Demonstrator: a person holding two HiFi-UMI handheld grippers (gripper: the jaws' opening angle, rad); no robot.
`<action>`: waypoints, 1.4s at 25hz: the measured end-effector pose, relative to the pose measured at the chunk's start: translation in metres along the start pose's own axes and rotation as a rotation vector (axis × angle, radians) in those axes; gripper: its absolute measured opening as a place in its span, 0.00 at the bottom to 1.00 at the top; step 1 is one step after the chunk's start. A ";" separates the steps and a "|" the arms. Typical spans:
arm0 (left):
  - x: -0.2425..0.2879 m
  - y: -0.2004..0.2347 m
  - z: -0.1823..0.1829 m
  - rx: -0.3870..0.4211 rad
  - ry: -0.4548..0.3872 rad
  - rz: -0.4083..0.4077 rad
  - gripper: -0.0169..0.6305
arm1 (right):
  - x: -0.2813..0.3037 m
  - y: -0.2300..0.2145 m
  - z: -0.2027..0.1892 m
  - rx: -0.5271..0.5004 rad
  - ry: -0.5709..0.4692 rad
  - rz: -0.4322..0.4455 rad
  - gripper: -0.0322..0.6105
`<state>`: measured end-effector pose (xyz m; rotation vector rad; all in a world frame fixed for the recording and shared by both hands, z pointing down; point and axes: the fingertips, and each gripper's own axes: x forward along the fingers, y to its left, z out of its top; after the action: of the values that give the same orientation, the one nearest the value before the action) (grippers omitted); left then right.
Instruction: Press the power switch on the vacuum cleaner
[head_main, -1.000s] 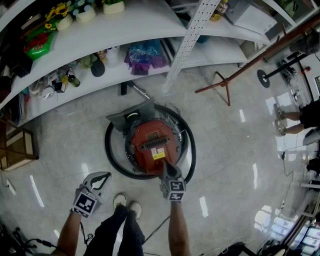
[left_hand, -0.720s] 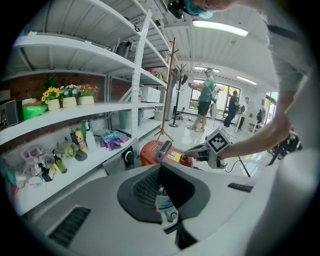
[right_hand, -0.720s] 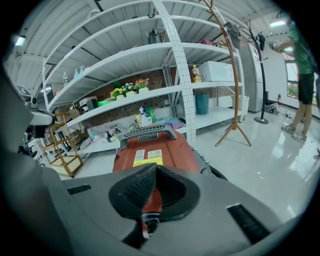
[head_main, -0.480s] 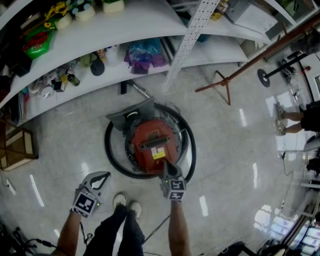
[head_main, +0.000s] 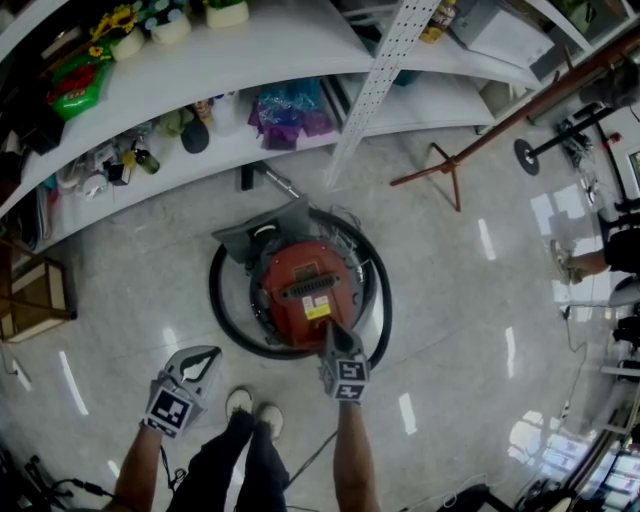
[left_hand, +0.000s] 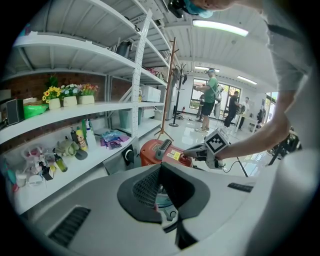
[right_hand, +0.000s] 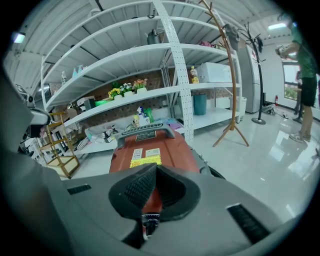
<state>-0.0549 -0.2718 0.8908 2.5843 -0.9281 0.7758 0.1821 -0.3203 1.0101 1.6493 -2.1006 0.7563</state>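
So my right gripper (head_main: 331, 338), jaws pinched together, touches the red vacuum cleaner (head_main: 305, 290) at its rear. My left gripper (head_main: 203, 354) is closed too, empty, off beside the vacuum.

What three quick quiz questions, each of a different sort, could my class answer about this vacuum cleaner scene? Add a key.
1. True or false: the left gripper touches the vacuum cleaner.
2. Which gripper has its tip down at the vacuum cleaner's red top? A: left. B: right. C: neither.
3. Fill in: the black hose lies coiled ___ the vacuum cleaner.

Key
1. False: it hangs apart from it, over the floor.
2. B: the right gripper.
3. around
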 end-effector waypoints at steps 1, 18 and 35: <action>0.000 -0.001 0.000 0.000 0.000 -0.002 0.02 | 0.000 0.000 0.000 0.002 -0.001 -0.001 0.07; -0.009 -0.007 0.015 0.014 -0.020 0.001 0.02 | -0.013 0.005 0.008 -0.007 -0.002 0.017 0.07; -0.044 -0.020 0.076 0.039 -0.086 0.003 0.02 | -0.065 0.029 0.051 -0.010 -0.023 0.035 0.07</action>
<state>-0.0409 -0.2675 0.8019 2.6698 -0.9509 0.6954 0.1724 -0.2961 0.9267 1.6276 -2.1501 0.7398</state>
